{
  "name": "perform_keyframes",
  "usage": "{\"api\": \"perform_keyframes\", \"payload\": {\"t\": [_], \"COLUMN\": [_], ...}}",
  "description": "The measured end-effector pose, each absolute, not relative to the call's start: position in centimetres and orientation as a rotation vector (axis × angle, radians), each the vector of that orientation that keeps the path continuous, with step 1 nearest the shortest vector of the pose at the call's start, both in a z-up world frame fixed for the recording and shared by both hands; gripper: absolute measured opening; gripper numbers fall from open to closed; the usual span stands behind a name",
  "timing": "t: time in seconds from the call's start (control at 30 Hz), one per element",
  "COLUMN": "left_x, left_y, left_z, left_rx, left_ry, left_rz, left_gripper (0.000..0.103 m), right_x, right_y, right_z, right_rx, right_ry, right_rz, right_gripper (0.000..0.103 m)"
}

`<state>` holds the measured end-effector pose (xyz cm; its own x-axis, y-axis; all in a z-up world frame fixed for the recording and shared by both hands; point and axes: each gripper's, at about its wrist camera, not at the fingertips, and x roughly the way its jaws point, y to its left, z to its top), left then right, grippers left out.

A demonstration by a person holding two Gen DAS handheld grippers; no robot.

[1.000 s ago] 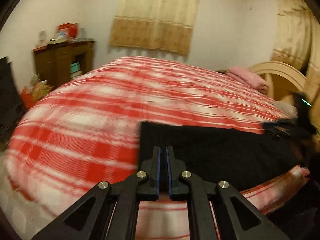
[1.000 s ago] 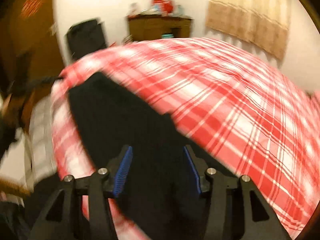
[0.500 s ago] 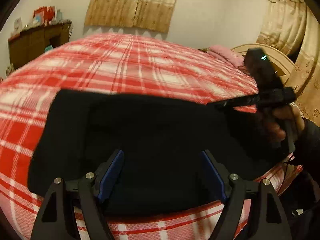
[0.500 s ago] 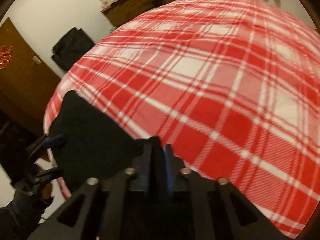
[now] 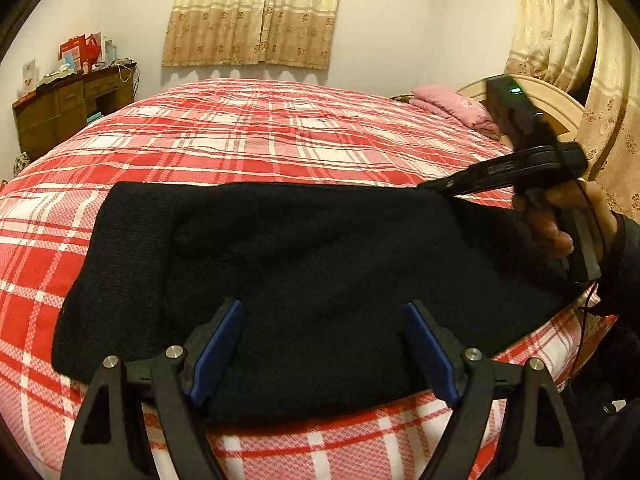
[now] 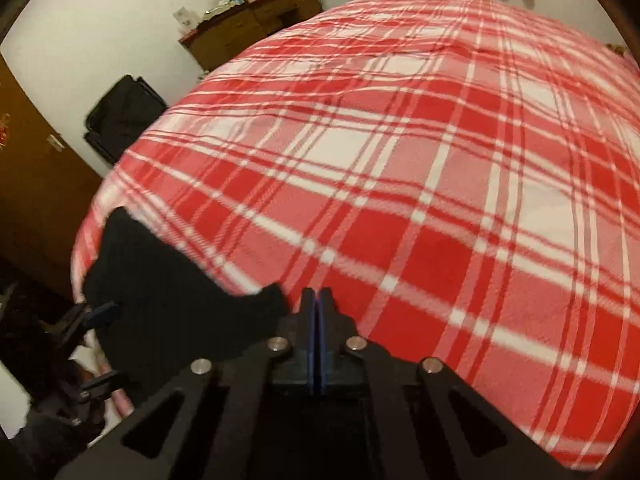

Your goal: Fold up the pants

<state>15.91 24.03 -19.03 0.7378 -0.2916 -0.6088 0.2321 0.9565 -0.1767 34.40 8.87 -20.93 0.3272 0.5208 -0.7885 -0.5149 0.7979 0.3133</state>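
both tongs are in sight: my left gripper [image 5: 320, 344] stands with its blue pads wide apart, hovering over the near part of the black pants [image 5: 304, 280], nothing between them; my right gripper [image 6: 316, 320] has its pads pressed together, and in the left view its tips [image 5: 440, 188] meet the far right corner of the pants — whether cloth is actually pinched there i cannot tell, black on black

the pants lie flat as a wide dark slab across the near edge of the red plaid bed [image 5: 260, 136], their near hem close to the drop-off. folds and seams are lost in the dark fabric. in the right view only a blurred black end [image 6: 160, 292] shows, at the bed's left edge

no writing is readable — the boxes on the wooden dresser [image 5: 68, 108] are too small. a pink pillow [image 5: 452, 108] sits far right. beyond the pants the bedspread lies open toward the curtain [image 5: 256, 16]
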Motion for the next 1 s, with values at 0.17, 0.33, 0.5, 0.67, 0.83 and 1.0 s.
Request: {"api": "perform_keyframes", "payload": {"t": [0.17,0.33,0.5,0.67,0.83,1.0], "left_x": [15.0,14.3,13.4,14.6,15.5,15.6], "left_y": [21.5,19.9,17.5,12.2,4.8,-2.3], "left_z": [-19.6,-19.8,-16.7,-14.9,-14.3,-14.2], "left_rx": [-0.010,0.099,0.094,0.095,0.138,0.212], "left_ry": [0.718,0.741,0.678,0.652,0.640,0.636], "left_rz": [-0.321,-0.281,-0.360,-0.503,-0.687,-0.815], "left_gripper": [0.084,0.088,0.088,0.088,0.088,0.088], "right_x": [30.5,26.3,22.1,18.0,14.3,10.7], "right_y": [5.4,1.9,-3.0,-13.2,-25.3,-33.6], "right_z": [-18.3,-18.6,-19.1,-15.2,-11.2,-10.3], "right_rx": [0.040,0.013,-0.034,0.080,0.271,0.405], "right_ry": [0.946,0.954,0.934,0.810,0.734,0.681], "right_rz": [0.659,0.639,0.546,0.370,0.082,-0.135], "right_gripper": [0.057,0.060,0.061,0.061,0.061,0.063]}}
